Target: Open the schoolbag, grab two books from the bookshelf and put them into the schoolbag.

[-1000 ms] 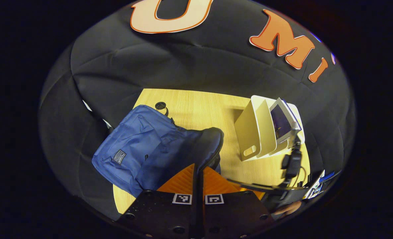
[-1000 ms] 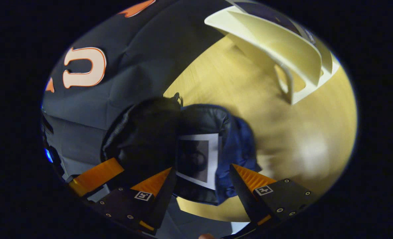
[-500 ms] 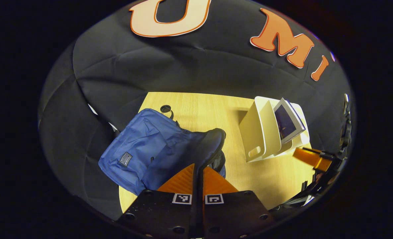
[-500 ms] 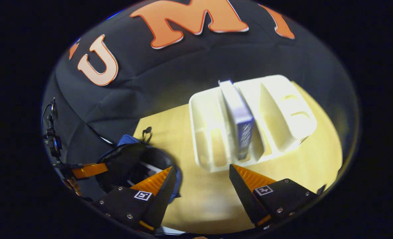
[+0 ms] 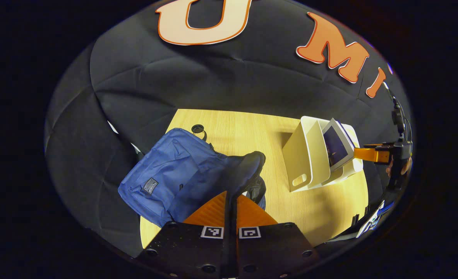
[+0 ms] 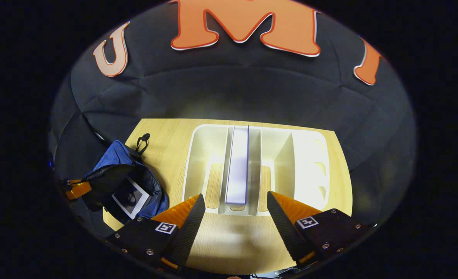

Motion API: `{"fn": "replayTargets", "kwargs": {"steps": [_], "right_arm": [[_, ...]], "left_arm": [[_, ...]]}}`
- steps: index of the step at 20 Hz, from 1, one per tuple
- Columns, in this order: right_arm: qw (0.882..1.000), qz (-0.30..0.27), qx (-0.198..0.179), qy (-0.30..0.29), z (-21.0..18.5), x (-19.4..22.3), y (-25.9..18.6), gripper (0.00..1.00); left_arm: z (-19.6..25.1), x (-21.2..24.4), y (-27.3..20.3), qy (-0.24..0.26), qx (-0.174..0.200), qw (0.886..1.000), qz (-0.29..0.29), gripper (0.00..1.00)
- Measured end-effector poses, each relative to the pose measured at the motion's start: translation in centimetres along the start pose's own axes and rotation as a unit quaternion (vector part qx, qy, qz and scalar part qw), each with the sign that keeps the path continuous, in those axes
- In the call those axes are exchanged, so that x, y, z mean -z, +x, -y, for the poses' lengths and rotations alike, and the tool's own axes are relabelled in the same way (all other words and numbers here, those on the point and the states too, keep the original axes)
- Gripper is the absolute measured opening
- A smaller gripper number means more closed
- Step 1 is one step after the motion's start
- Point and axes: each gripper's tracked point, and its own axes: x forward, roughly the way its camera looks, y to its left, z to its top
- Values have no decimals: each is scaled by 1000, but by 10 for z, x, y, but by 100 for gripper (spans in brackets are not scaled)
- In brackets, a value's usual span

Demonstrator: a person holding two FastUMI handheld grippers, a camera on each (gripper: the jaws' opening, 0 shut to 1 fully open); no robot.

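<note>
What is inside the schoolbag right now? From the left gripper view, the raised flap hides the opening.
Observer: The right gripper view looks into the open schoolbag. The first book lies in its mouth.
Operator: Is the right gripper on the second book?
Observer: Not yet. The right gripper is open. Its fingers sit either side of the near edge of the second book and do not touch it.
Operator: Which slot is it in?
Observer: It stands upright in the second compartment from the left of the bookshelf, as that view shows it. The other compartments hold no books.
</note>
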Motion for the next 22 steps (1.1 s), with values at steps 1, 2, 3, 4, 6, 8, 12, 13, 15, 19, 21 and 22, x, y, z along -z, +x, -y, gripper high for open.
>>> {"fn": "replayTargets", "kwargs": {"steps": [1, 2, 3, 4, 6, 8, 12, 13, 15, 19, 21, 22], "right_arm": [[1000, -14, -3, -2, -3, -4, 12, 97], [1000, -26, -5, -1, -4, -8, 21, 96], [999, -40, -5, -5, -2, -12, 30, 97], [999, -50, 0, -8, 1, -16, 39, 96], [997, -69, 9, -18, 8, -22, 54, 97], [996, -85, 16, -21, 9, -24, 66, 96], [993, -116, 21, -28, 14, -23, 85, 90], [991, -126, 24, -28, 15, -22, 87, 84], [990, -139, 27, -31, 15, -18, 96, 69], [987, -159, 24, -30, 9, -11, 105, 45], [986, -163, 23, -29, 13, -9, 101, 40], [986, -164, 19, -25, 13, -9, 98, 39]], "left_arm": [[-3, -1, 0, 2, -4, 1000, 3, 0], [-4, -2, -1, 5, -4, 1000, 3, 0], [-5, -3, -3, 8, -7, 1000, 6, 0], [-4, -4, -2, 9, -6, 1000, 5, 0], [-5, -3, -2, 9, -5, 1000, 3, 0], [-5, -3, -1, 8, -5, 1000, 3, 0], [-7, -3, 0, 9, -5, 1000, 4, 0], [-7, -3, 0, 9, -5, 1000, 3, 0], [-9, -3, -1, 8, -4, 1000, 4, 0], [-9, -1, -2, 2, -1, 1000, 7, 0], [-8, -2, -4, 2, 0, 1000, 8, 0], [-9, -3, -4, 1, 0, 1000, 9, 0]]}}
